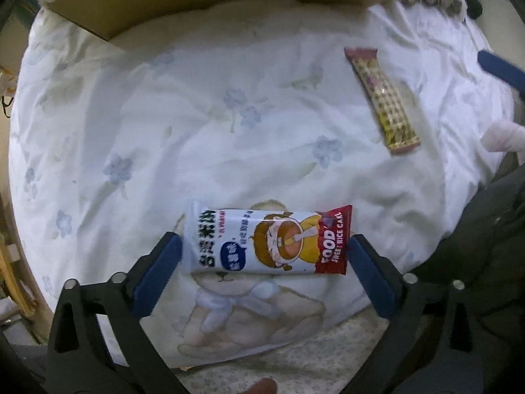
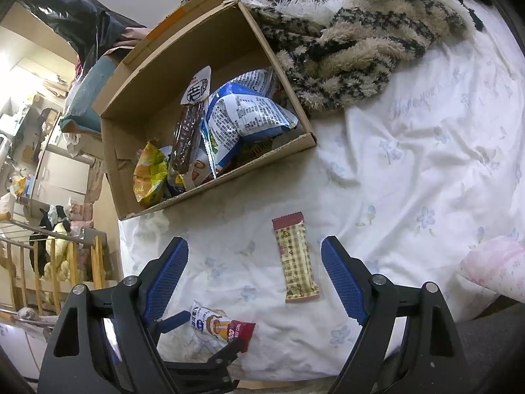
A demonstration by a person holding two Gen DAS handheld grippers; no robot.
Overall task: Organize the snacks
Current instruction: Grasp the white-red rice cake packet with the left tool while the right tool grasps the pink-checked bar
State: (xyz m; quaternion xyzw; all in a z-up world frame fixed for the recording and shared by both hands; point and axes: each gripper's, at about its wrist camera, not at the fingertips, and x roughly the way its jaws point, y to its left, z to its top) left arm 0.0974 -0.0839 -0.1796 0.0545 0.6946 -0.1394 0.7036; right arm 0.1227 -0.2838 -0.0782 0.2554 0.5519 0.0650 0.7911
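**Rice cake bar lined up, box already half full**

The open brown cardboard box (image 2: 210,111) sits on the white floral bedsheet (image 2: 410,164), stuffed with snack bags. Well in front of it, the left gripper (image 1: 265,252) has its blue fingers spread wide around the white and red sweet rice cake packet (image 1: 267,241); they look like they're touching its ends, hard to say for sure. Nearer the box lies the checkered yellow snack bar (image 2: 295,261), between the right gripper's (image 2: 254,259) released fingers, not touched.
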